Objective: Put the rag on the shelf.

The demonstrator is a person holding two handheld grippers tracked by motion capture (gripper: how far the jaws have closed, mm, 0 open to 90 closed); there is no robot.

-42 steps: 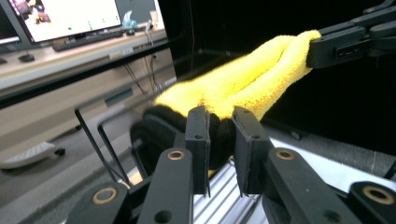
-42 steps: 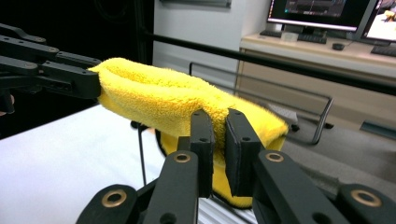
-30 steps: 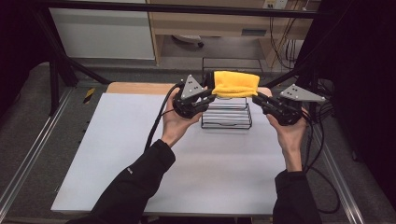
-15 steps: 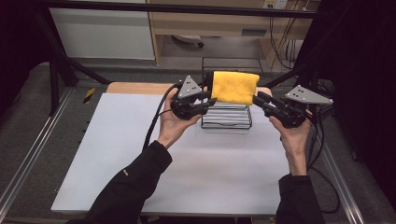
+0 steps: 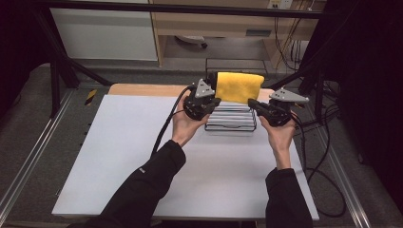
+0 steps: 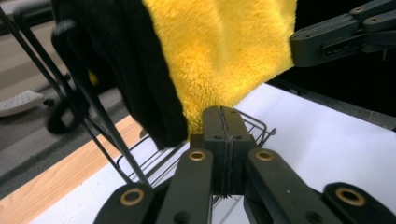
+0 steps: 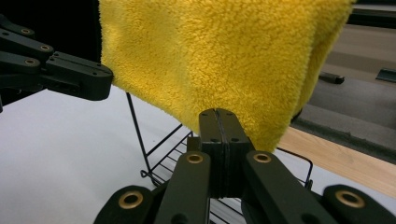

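White tabletop (image 5: 142,156) beside grey floor (image 5: 28,142)

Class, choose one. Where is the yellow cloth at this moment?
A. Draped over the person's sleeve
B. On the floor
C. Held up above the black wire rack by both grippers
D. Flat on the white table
C: the yellow cloth hangs above the wire rack, the left gripper and right gripper each shut on a lower corner.

The yellow cloth (image 6: 219,51) runs off the frame top in both gripper views, hiding the wire rack's (image 5: 230,119) far side.
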